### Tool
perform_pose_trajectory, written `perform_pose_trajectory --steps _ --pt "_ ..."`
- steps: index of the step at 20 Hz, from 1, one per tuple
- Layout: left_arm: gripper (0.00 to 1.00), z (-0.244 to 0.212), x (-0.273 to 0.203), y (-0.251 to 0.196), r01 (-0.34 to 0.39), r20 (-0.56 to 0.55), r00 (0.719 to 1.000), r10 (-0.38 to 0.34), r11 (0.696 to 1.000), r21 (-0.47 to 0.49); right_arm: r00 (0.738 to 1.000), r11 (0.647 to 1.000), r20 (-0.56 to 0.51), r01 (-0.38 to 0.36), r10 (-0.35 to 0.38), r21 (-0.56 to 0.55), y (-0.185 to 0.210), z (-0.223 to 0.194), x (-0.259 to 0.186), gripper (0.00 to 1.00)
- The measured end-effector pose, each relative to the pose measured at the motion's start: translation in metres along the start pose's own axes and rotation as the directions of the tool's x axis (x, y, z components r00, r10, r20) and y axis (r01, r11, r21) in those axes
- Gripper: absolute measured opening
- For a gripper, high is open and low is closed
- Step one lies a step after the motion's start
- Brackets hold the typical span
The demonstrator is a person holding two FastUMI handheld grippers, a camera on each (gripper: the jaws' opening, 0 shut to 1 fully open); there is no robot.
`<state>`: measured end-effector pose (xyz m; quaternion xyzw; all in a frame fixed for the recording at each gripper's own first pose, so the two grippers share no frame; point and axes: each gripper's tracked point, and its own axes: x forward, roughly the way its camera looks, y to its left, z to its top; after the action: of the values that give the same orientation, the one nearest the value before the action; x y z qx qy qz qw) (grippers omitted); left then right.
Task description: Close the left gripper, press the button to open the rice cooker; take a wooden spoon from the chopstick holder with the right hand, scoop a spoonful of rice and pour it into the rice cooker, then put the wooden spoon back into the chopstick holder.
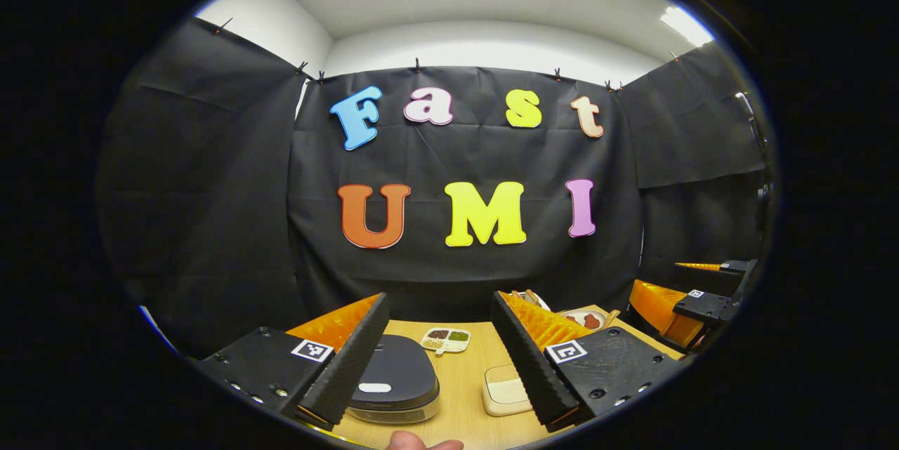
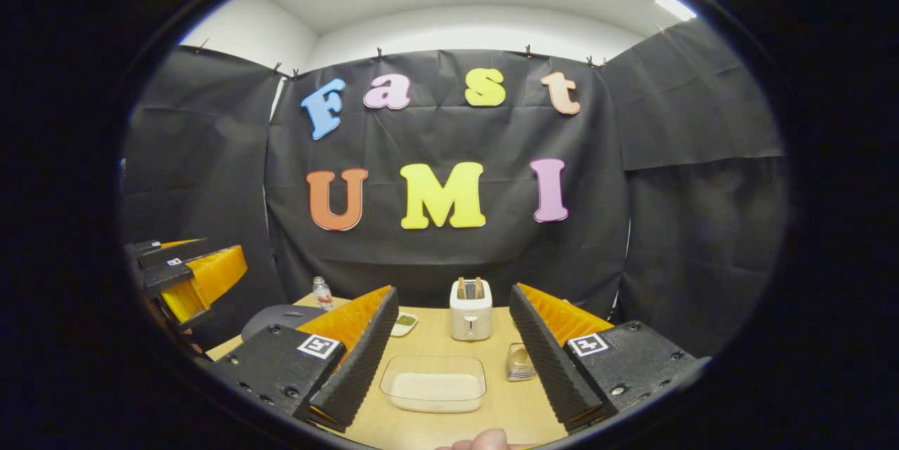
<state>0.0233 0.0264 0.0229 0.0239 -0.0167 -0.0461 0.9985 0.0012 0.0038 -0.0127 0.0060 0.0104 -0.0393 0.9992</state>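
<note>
**Both grippers wait, fingers wide apart**

The wooden tabletop [image 1: 463, 394] holds the dark rice cooker [image 1: 397, 376] — lid down, just past the left gripper [image 1: 441, 366]. The right gripper [image 2: 449, 366] hangs over a clear dish of rice [image 2: 434, 383]. Behind it stands a white toaster [image 2: 470, 313]. Both grippers hold nothing.

Both tools are held level above the tabletop [image 1: 463, 394], facing the booth's back wall. The left tool [image 1: 440, 366] has its ridged fingers spread wide, gripping nothing. The right tool [image 2: 449, 373] is likewise wide apart and empty. A fingertip [image 1: 407, 441] shows at the lower edge of the left gripper view.
</note>
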Motion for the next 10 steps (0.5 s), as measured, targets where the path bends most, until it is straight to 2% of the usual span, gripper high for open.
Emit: perform_pose_trajectory --steps 10 --pt "0.95 -0.005 -0.004 0.01 -0.01 -0.009 1.0 0.01 1.0 0.023 1.0 1.0 -0.006 -0.012 0.012 -0.011 0.012 -0.005 0.001 1.0"
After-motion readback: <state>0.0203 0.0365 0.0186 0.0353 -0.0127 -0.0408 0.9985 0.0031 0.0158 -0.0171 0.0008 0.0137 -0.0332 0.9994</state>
